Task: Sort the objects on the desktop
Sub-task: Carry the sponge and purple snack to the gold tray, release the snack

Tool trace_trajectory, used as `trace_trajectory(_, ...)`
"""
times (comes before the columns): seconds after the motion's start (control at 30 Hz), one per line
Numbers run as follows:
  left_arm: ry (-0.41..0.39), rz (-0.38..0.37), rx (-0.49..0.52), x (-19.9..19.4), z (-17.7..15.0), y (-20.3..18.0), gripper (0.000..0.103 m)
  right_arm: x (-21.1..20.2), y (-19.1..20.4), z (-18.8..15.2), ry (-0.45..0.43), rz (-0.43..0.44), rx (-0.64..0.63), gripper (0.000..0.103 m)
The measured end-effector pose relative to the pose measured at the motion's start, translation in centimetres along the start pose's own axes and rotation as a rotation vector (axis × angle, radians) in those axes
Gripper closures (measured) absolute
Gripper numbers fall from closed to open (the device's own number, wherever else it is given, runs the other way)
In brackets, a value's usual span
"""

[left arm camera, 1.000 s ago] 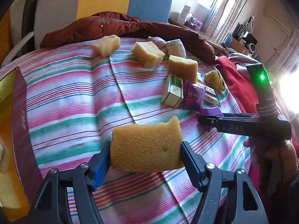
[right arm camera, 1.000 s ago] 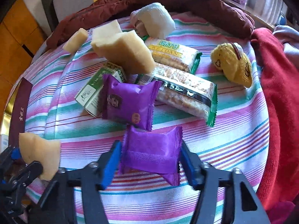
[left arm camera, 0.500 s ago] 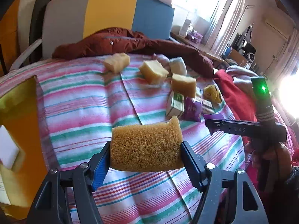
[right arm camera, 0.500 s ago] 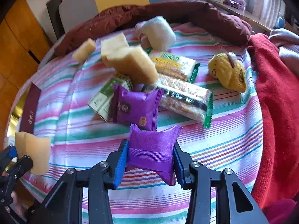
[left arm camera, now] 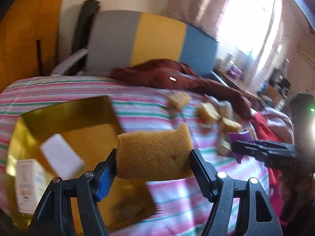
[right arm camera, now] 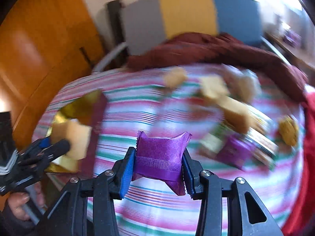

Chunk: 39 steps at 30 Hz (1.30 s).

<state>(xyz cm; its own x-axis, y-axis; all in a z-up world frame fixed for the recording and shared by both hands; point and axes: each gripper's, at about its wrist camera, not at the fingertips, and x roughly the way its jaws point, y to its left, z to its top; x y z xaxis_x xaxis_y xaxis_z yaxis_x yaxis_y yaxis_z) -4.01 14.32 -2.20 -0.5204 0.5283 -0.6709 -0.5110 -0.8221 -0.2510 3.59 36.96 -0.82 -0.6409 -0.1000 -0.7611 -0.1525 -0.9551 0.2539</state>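
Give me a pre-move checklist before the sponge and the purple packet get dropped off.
1. Left gripper clamped on sponge: ok.
2. Right gripper clamped on purple packet: ok.
3. Gold box open, with room inside: ok.
4. Sponge directly over the box: cannot tell; it shows at the box's right edge.
5. Drop-off spot for the packet: cannot tell.
6. Grippers apart from each other: ok.

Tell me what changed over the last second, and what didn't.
The right gripper closed on the purple packet, which lay loose between its jaws, and lifted it off the striped cloth. The left gripper swung its sponge over the gold box. Unchanged: the left grip, and the other sponges and snacks on the cloth.
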Motion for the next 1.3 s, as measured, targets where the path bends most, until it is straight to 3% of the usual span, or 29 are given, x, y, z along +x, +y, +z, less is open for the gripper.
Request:
trace_trajectory(0.33, -0.060, 0.255, -0.181, -1.6, 2.3, 11.9, 0.028, 6.3, 12.8, 3.6, 0.046, 0.228, -0.130, 0.058)
trace_trajectory(0.47, -0.058, 0.338, -0.252, -2.5, 1.9, 15.4, 0.023, 8.5, 16.9, 3.7, 0.080, 0.273, -0.189, 0.043)
trace_trajectory(0.53, -0.066, 0.351, -0.271, -3.1, 1.4, 16.3, 0.023, 9.2, 18.3, 3.2, 0.098, 0.286, -0.207, 0.042)
trace_trajectory(0.73, -0.076, 0.401, -0.257, -4.3, 0.0, 16.1, 0.022, 9.9, 19.9, 1.7, 0.127, 0.272, -0.237, 0.042)
trace_trajectory(0.87, -0.094, 0.396, -0.239, -5.2, -0.3, 15.0, 0.022, 9.5, 19.2, 1.0, 0.119, 0.249, -0.223, 0.040)
trace_trajectory(0.97, -0.103, 0.400, -0.203, -5.8, -0.5, 14.0, 0.022, 8.8, 18.6, 0.6, 0.105, 0.224, -0.210, 0.032)
trace_trajectory(1.3, -0.104, 0.411, -0.130, -6.6, -1.1, 11.0, 0.023, 7.0, 17.4, 0.0, 0.047, 0.154, -0.207, 0.025)
